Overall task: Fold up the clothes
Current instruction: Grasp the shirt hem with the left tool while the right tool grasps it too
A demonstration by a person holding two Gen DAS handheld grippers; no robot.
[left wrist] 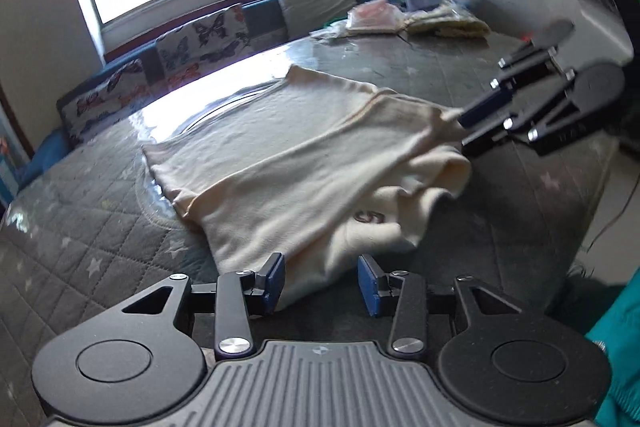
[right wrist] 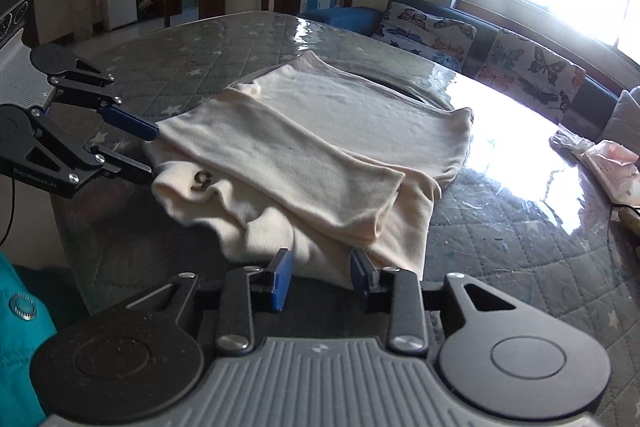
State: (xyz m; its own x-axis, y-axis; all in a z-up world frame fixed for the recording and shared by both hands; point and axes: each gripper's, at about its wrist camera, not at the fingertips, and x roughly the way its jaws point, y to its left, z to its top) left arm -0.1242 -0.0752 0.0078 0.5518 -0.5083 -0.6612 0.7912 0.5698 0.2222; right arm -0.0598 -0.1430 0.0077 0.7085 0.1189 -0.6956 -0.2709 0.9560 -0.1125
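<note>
Big quilted grey table (right wrist: 520,251) fills both frames, with the cream sweater (right wrist: 304,155) half folded mid-frame. Left gripper (right wrist: 154,151) and right gripper (right wrist: 320,277) both have fingers spread, fabric edge between them, neither pinching.

Round table (left wrist: 100,227) covered in grey quilted star-print cloth under glossy clear plastic. Resting mid-table: partly folded cream knit garment (left wrist: 288,163). Beyond garment, at far rim: crinkled plastic bags (left wrist: 372,17) and pale yellow folded textile (left wrist: 448,21).
</note>
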